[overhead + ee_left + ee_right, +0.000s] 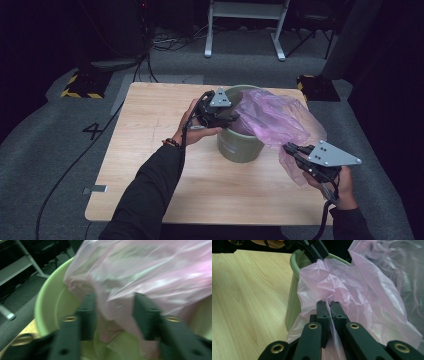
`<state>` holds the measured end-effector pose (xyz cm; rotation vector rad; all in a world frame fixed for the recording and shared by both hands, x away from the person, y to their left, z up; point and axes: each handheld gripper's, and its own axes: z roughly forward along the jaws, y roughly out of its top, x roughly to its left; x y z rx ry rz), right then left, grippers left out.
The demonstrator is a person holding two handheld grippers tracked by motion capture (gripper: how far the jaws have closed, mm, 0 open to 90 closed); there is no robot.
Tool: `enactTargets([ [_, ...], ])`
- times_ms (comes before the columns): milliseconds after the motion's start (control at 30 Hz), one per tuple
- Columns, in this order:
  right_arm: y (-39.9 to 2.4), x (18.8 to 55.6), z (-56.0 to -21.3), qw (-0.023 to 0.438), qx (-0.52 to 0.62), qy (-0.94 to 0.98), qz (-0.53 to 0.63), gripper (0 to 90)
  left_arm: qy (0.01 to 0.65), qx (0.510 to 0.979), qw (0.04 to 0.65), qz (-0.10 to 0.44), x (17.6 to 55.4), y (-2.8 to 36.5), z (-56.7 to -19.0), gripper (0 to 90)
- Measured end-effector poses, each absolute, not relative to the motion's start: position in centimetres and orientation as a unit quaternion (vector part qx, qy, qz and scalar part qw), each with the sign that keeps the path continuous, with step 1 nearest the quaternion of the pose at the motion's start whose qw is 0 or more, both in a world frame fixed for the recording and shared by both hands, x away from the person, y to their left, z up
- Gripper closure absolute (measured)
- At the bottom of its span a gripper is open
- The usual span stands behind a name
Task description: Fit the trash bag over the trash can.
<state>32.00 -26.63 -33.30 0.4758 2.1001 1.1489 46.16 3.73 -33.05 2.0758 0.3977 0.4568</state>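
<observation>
Green bin (pixel 240 145) stands on tabletop (pixel 150 130), pink bag (pixel 275 120) partly inside, rest spilling over the rim toward R side. R gripper (pixel 290 149) just beside bin, fingers (pixel 322 312) pinched tight on a fold of bag film. L gripper (pixel 231 117) at bin rim, fingers (pixel 145 312) about half open w/ bag between them, not clamped; that view blurred.

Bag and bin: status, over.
Right gripper shut on pink bag, near the bin's side. Left gripper open at green bin rim, bag film between its jaws. Table around the bin: nothing blocking.
</observation>
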Motion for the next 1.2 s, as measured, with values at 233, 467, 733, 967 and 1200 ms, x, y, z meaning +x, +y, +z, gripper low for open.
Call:
enactTargets([
  [233, -25.1, 32.0, -32.7, 0.351, 0.17, 0.808, 0.442, 87.1, 0.104, 0.844, 0.497, 0.175, 43.1, 2.1, -31.9, 17.9],
  [467, -23.6, 32.1, -32.3, 0.35, 0.157, 0.813, 0.438, 86.0, 0.063, 0.86, 0.47, 0.189, 41.3, 0.1, -32.2, 33.0],
  [733, -23.0, 32.0, -32.3, 0.34, 0.146, 0.813, 0.449, 79.6, 0.056, 0.862, 0.462, 0.202, 41.5, 0.7, -32.3, 85.2],
  [967, -23.0, 31.9, -32.4, 0.334, 0.142, 0.815, 0.452, 79.3, 0.057, 0.858, 0.468, 0.203, 41.5, 1.6, -32.1, 89.8],
  [1200, -23.2, 31.7, -32.4, 0.333, 0.142, 0.812, 0.458, 87.8, 0.056, 0.85, 0.486, 0.195, 41.0, 1.1, -32.1, 42.5],
])
